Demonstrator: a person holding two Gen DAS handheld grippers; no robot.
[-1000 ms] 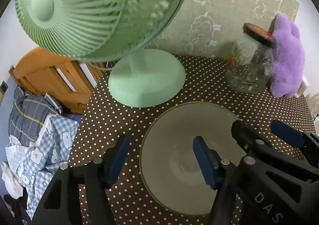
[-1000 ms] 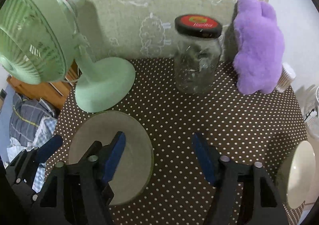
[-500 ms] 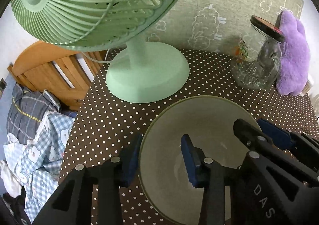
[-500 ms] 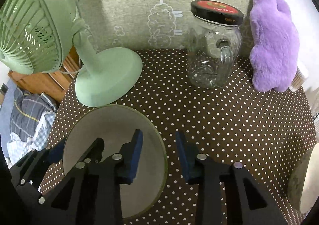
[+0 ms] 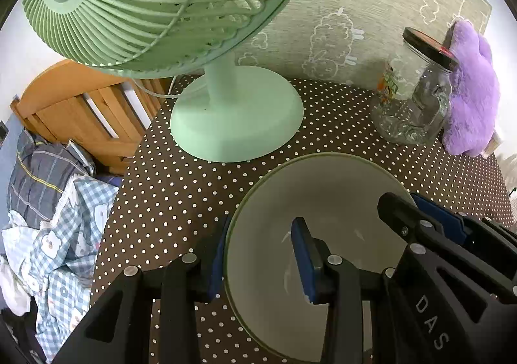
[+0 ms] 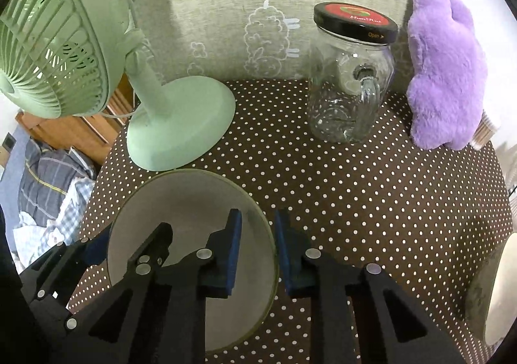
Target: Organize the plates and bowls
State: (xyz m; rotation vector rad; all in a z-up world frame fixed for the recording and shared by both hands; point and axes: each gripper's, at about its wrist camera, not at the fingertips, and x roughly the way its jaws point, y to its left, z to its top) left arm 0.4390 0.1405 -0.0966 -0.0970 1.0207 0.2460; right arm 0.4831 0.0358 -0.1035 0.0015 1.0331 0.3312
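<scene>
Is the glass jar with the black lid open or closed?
Closed: the black lid sits flat on top of the clear glass jar.

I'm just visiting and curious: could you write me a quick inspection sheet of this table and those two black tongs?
Surface: brown polka-dot tablecloth.
Job's things: grey bowl; second pale dish at the right edge.
Clutter: green fan, lidded glass jar, purple plush toy.
Tongs: left tongs and right tongs each clamp opposite sides of the bowl's rim.
Cables: white fan cord.
Surroundings: wooden bed frame, checked bedding.
</scene>
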